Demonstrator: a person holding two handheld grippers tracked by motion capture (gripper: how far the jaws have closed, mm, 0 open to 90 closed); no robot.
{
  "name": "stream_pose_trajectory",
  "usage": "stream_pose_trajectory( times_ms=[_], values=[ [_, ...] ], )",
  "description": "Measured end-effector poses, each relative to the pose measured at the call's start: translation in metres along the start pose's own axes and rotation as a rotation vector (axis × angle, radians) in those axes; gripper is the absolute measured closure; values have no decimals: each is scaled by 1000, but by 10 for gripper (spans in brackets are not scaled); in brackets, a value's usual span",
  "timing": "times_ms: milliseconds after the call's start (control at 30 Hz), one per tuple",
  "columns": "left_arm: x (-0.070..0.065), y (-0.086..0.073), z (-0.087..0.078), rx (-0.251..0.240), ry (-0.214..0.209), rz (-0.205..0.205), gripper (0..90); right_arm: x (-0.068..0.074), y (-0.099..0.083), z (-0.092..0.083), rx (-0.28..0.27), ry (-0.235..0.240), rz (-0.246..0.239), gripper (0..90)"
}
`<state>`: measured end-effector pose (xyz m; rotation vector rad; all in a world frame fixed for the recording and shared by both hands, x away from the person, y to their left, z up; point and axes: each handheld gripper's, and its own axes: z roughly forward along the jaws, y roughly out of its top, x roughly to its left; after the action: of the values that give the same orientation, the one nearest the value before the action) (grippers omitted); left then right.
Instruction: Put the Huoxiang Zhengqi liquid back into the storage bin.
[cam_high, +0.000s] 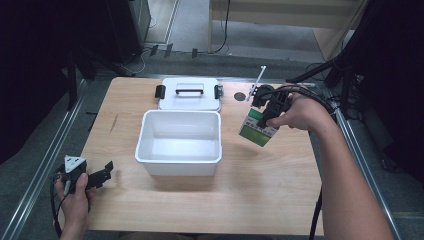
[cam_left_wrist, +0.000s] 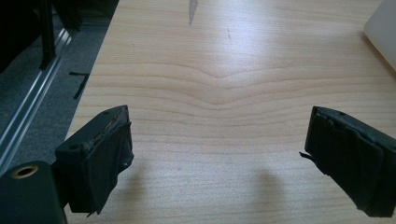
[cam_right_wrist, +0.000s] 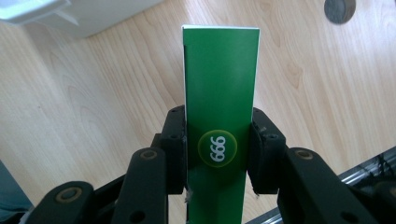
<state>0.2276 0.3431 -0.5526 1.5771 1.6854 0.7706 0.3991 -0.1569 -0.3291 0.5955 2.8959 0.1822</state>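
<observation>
A light wooden table (cam_high: 260, 200) carries a white rectangular bin (cam_high: 179, 144) near its middle, open at the top and with nothing visible inside. Just beyond the bin, at the far edge, lies a white lid (cam_high: 189, 93) with a black handle on top and a black clasp at each end; lid and bin sit close together, nearly touching. To the right of the lid a small dark round spot (cam_high: 240, 96) marks the table surface. The right gripper (cam_high: 266, 117) is held above the table to the right of the bin, gripped by the person's right hand (cam_high: 300, 114), and its jaws are closed on a green box (cam_high: 257, 129) that hangs tilted, clear of the tabletop. In the right gripper view the jaws press against the two narrow sides of the green box (cam_right_wrist: 219, 93), which bears a round yellow-green badge with white digits, and a corner of the white bin (cam_right_wrist: 70, 16) shows at the upper left. The left gripper (cam_high: 102, 172) rests low at the near left corner of the table, held by the left hand (cam_high: 75, 197), well apart from the bin. In the left gripper view its jaws stand wide apart with only bare wood between them, and a sliver of the white bin (cam_left_wrist: 383, 35) appears at the far right edge.
</observation>
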Motion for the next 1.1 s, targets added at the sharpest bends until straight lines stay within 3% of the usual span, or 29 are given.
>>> stream_pose_trajectory(
  times_ms=[233,467,1100],
  values=[
    [0,0,0,1,1,1,84,5,6,-17,-34,5,-65,652],
    [0,0,0,5,-1,4,83,11,15,-35,-26,1,-135,652],
    [-1,0,0,7,1,6,83,25,43,-74,-59,-3,-202,652]
  ],
)
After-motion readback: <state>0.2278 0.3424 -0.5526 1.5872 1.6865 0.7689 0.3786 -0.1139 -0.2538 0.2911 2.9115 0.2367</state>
